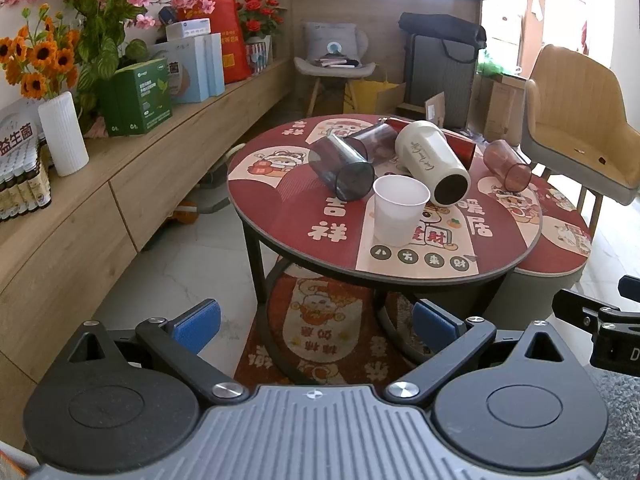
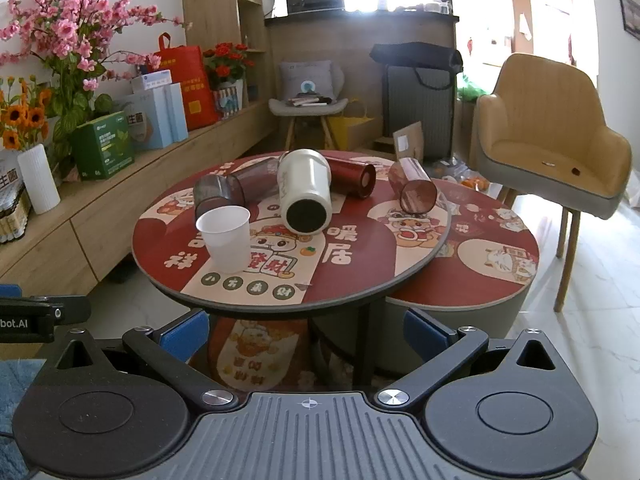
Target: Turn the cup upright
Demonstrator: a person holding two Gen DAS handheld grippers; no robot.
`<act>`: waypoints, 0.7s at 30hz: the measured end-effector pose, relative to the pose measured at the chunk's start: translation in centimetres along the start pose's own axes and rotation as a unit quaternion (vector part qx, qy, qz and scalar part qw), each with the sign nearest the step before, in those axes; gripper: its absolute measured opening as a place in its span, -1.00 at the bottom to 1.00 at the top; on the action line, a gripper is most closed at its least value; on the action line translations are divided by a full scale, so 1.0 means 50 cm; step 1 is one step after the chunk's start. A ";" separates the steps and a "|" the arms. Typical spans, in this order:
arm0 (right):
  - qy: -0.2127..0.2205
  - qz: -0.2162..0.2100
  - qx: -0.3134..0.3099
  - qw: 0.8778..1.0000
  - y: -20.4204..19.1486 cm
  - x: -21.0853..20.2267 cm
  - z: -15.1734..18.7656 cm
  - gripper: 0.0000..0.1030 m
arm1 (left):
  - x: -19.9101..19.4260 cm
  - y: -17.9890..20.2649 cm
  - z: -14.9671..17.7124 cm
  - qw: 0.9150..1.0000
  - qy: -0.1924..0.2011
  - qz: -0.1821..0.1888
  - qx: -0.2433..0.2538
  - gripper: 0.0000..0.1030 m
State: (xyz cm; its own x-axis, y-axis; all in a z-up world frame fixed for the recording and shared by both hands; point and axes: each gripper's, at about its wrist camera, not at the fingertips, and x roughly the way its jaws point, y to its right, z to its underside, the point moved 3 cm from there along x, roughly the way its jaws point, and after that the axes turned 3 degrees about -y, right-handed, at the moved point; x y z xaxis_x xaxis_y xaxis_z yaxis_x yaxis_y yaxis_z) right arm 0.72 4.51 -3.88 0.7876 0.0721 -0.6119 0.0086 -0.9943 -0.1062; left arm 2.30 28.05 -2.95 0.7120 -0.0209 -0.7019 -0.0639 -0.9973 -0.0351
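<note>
- Lying on its side near the middle of the round table (image 1: 304, 216), the cream cup (image 1: 434, 160) is a tall cylinder with dark script along its wall and a dark end turned toward the cameras.
- Just in front of it stands a white plastic cup (image 1: 398, 210) — upright, mouth open to the ceiling.
- Toppled cups counted: five in all (the cream one, two smoky grey, one dark red, one pinkish clear).
- One grey tumbler (image 1: 344, 168) lies left of the cream cup, the second grey one (image 1: 374, 140) behind it; the dark red cup (image 2: 352, 176) lies behind the cream cup on its right, and the pink tumbler (image 2: 414, 190) sits apart by the far right rim.
- The left gripper (image 1: 316, 326) hangs below and short of the table edge, its blue pads (image 1: 198, 326) spread wide with nothing between them.
- The right gripper (image 2: 306, 330) is likewise low and short of the table — pads (image 2: 424, 330) wide apart, holding nothing.
- All cups are well apart from both sets of fingers.
</note>
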 end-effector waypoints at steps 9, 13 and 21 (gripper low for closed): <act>-0.001 0.002 -0.003 1.000 0.001 -0.002 0.000 0.99 | -0.001 0.000 0.001 1.000 0.002 0.001 -0.002 0.99; -0.002 0.006 -0.002 1.000 -0.001 0.001 -0.001 0.99 | -0.003 -0.001 0.002 1.000 0.003 0.003 -0.002 1.00; -0.008 0.008 0.003 1.000 -0.005 0.010 0.001 0.99 | 0.001 -0.004 0.003 1.000 -0.001 0.008 0.002 1.00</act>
State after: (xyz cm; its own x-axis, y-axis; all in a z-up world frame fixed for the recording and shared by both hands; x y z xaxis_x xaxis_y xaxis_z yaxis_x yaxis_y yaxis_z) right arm 1.09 4.80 -4.17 0.7782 0.0574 -0.6254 -0.0073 -0.9949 -0.1003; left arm 2.24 28.28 -3.05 0.7088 -0.0374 -0.7044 -0.0788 -0.9965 -0.0265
